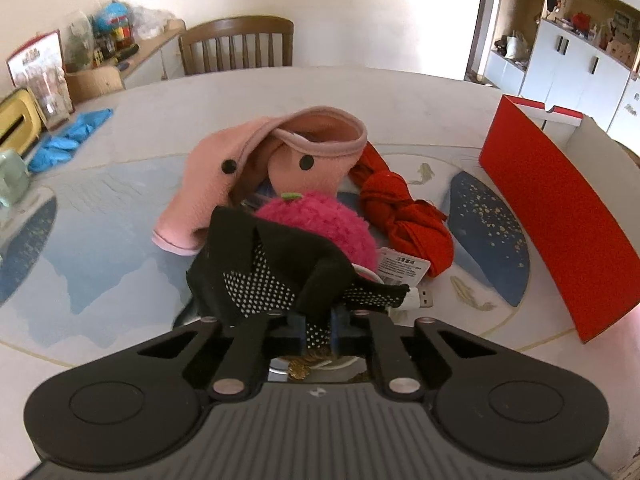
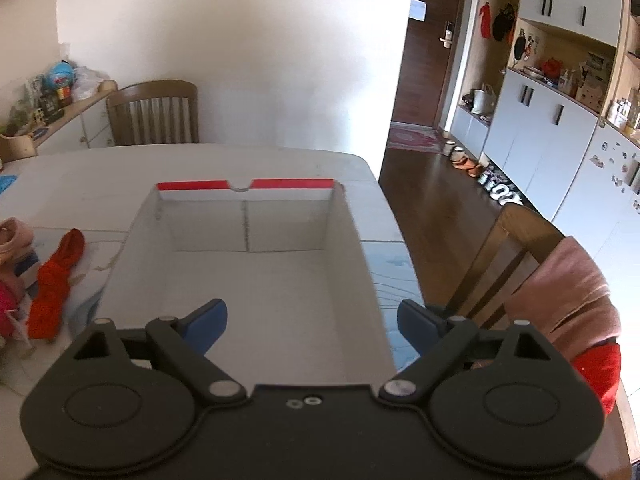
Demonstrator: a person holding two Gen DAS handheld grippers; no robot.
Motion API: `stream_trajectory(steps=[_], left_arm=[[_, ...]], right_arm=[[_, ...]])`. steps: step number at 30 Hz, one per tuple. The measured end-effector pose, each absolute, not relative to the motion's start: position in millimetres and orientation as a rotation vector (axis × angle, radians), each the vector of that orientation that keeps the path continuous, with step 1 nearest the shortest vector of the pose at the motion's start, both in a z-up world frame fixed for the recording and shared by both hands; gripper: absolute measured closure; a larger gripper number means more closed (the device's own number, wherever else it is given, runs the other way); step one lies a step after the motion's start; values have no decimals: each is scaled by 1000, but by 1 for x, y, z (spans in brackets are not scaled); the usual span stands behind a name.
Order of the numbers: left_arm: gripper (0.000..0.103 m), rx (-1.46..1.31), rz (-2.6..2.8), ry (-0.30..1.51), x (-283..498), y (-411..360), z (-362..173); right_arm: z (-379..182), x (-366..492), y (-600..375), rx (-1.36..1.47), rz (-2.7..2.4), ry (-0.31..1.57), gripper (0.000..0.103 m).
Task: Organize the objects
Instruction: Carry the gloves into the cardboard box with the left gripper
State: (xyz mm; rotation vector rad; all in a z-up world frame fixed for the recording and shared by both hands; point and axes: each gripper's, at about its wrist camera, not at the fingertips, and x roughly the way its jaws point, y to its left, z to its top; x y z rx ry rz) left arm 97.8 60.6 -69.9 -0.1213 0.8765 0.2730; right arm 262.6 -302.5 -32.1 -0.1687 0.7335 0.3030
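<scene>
My left gripper (image 1: 318,330) is shut on a black glove with white grip dots (image 1: 276,272), held just above the table. Behind the glove lie a magenta fuzzy ball (image 1: 324,220) with a paper tag, a pink fleece garment with black buttons (image 1: 264,168), a twisted red cloth (image 1: 404,212) and a white USB plug (image 1: 420,300). The red-sided cardboard box (image 1: 552,208) stands at the right. My right gripper (image 2: 312,324) is open and empty over the near end of the same box, whose bare grey inside (image 2: 256,276) fills that view. The red cloth (image 2: 52,280) lies left of the box.
Blue gloves (image 1: 68,136) and a pale green mug (image 1: 12,180) lie at the table's left. A wooden chair (image 1: 236,46) stands at the far edge. Another chair (image 2: 516,264) with pink cloth draped over it stands at the right of the table.
</scene>
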Motion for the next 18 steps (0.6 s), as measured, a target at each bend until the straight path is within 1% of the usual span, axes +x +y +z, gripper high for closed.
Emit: stream_trajectory(steps=[11, 16, 18], left_arm=[[97, -148, 315, 815, 88, 64, -39], [97, -161, 297, 785, 90, 55, -23], [97, -177, 282, 773, 93, 49, -16]], right_arm=[[-46, 290, -318, -190, 274, 778, 14], [-53, 301, -322, -196, 279, 806, 23], [-57, 306, -322, -195, 276, 823, 29]])
